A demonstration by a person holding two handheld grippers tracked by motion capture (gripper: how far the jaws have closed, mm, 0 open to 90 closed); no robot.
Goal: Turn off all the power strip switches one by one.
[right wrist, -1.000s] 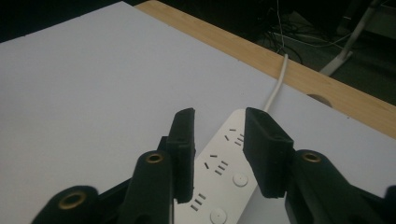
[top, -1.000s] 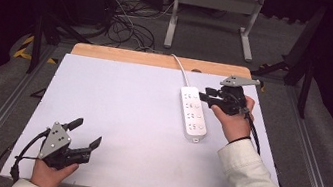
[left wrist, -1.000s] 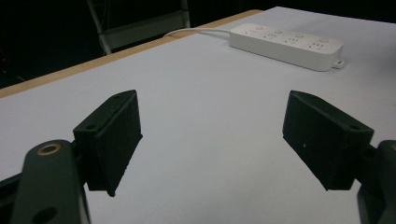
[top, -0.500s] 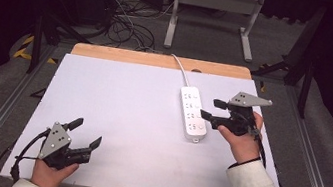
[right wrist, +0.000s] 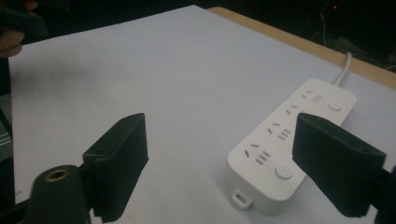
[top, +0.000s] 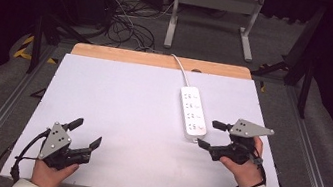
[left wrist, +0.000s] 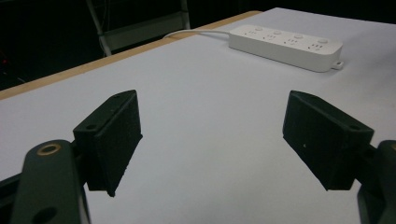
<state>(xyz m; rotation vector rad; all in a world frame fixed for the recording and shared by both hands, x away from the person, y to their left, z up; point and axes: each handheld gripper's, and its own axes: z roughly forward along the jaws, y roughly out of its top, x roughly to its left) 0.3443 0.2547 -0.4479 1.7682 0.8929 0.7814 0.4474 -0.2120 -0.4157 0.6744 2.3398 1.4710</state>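
The right gripper (top: 209,133) has just been opening its jaws and holds nothing between them; it sits just off the near end of the power strip (top: 193,112), at about four o'clock on the table (top: 117,101). Judging by that, the strip is placed and let go, with little left to do. The strip is a long, rounded bar of smooth white plastic with socket slots and round buttons, and its white cord runs toward twelve o'clock. The left gripper (top: 84,134), at seven o'clock, stands released and empty. The table is matte white with a wooden far edge.
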